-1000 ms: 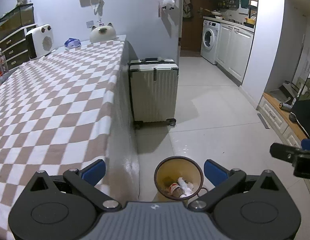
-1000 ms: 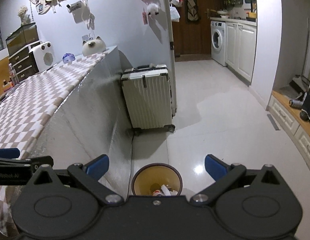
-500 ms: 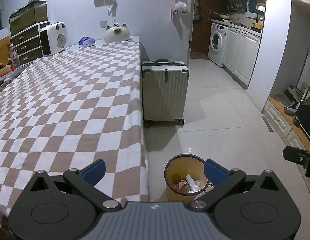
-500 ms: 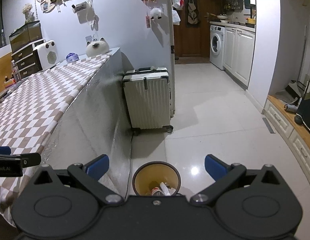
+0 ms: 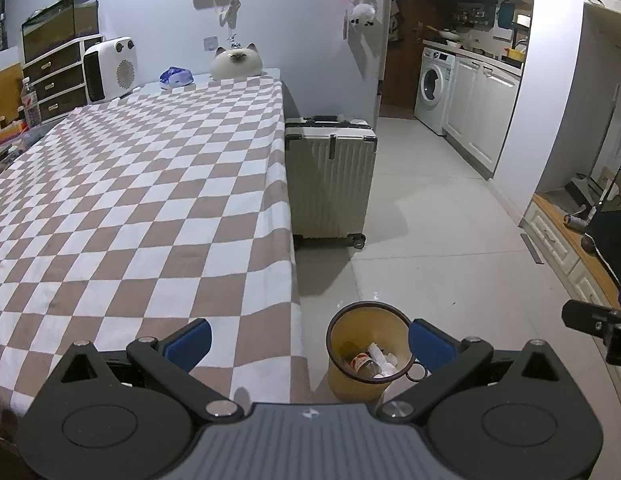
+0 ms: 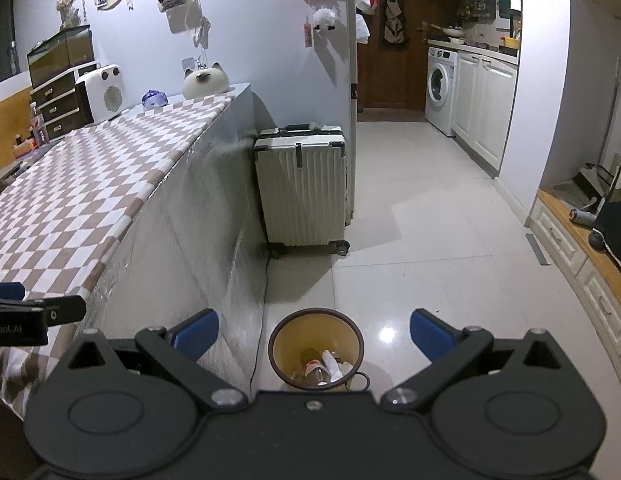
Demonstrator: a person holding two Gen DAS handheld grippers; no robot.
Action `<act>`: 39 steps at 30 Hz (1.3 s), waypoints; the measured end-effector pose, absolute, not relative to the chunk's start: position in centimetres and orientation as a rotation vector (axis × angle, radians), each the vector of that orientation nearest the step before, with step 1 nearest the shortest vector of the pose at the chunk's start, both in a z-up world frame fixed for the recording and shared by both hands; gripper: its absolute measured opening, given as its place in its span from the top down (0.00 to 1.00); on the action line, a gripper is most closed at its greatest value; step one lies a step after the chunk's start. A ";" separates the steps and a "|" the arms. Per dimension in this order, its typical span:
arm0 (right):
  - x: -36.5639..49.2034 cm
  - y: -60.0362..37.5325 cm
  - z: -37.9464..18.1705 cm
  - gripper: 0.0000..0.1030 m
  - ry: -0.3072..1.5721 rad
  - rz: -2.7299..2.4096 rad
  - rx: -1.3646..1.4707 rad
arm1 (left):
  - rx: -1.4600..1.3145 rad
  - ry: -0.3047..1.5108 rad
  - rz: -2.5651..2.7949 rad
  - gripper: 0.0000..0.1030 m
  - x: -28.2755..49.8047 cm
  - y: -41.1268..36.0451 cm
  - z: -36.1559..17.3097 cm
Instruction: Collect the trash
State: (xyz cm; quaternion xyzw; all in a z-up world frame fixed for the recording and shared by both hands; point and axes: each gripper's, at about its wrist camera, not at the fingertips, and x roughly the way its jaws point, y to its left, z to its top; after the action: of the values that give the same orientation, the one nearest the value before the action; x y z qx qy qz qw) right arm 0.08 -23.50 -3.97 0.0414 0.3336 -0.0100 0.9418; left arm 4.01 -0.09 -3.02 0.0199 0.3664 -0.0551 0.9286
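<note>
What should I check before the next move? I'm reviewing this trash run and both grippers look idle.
1. Left gripper open and empty: ok.
2. Right gripper open and empty: ok.
3. Trash bin upright on the floor: ok.
4. Bin has room above the bottle and crumpled paper: ok.
5. Trash left on the checkered tablecloth: none visible.
6. Trash elsewhere on the floor: cannot tell.

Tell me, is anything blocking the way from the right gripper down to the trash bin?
Nothing visible does. The right gripper is open and empty above the bin, which already holds trash; the table stands to the side.
</note>
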 end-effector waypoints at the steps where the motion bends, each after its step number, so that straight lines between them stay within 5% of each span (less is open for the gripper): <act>1: 0.0 -23.4 -3.9 0.00 0.680 -0.022 0.081 | 0.041 0.752 -0.110 0.00 3.9 -0.1 -3.0; 39: -0.4 -23.5 -3.7 0.00 0.689 -0.053 0.068 | 0.049 0.754 -0.100 0.00 3.7 -0.5 -3.0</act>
State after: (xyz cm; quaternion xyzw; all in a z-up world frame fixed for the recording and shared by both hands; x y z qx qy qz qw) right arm -0.42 -23.49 -3.69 0.0332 0.3377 -0.0261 0.9403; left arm 3.69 -0.48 -2.96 0.0241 0.3681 -0.0488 0.9282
